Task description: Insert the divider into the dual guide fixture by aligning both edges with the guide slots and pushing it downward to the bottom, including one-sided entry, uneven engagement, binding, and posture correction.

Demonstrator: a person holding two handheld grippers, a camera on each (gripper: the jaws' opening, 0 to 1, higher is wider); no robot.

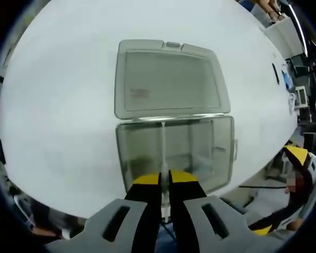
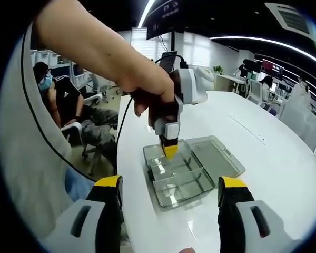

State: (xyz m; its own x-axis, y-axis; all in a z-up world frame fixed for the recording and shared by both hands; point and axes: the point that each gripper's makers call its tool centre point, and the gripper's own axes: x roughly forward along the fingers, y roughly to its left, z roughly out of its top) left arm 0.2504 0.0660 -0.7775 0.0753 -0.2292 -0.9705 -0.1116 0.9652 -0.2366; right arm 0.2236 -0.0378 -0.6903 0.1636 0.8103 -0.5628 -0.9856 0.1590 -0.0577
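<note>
One clear plastic box (image 1: 174,153) sits on the white worktop (image 1: 58,105), lid (image 1: 168,79) flipped open flat behind it. A faint reddish mark shows on the lid, too blurred to read. Your left hand-held gripper (image 1: 164,182), yellow-tipped jaws nearly together, pinches one thin clear divider (image 1: 163,142) that stands upright inside the box, running front to back near the middle. Right of it, more clear partitions stand in the box; exact count is unclear.

In the right gripper view, a seated person (image 2: 50,95) is at far left, then your hand (image 2: 147,92) holding the left hand-held gripper (image 2: 170,150) pointed down into the box (image 2: 179,179), with the lid (image 2: 218,158) to its right. Your right hand-held gripper (image 2: 171,195) hangs above the worktop (image 2: 284,158), jaws spread wide, gripping nothing. No readable writing.
</note>
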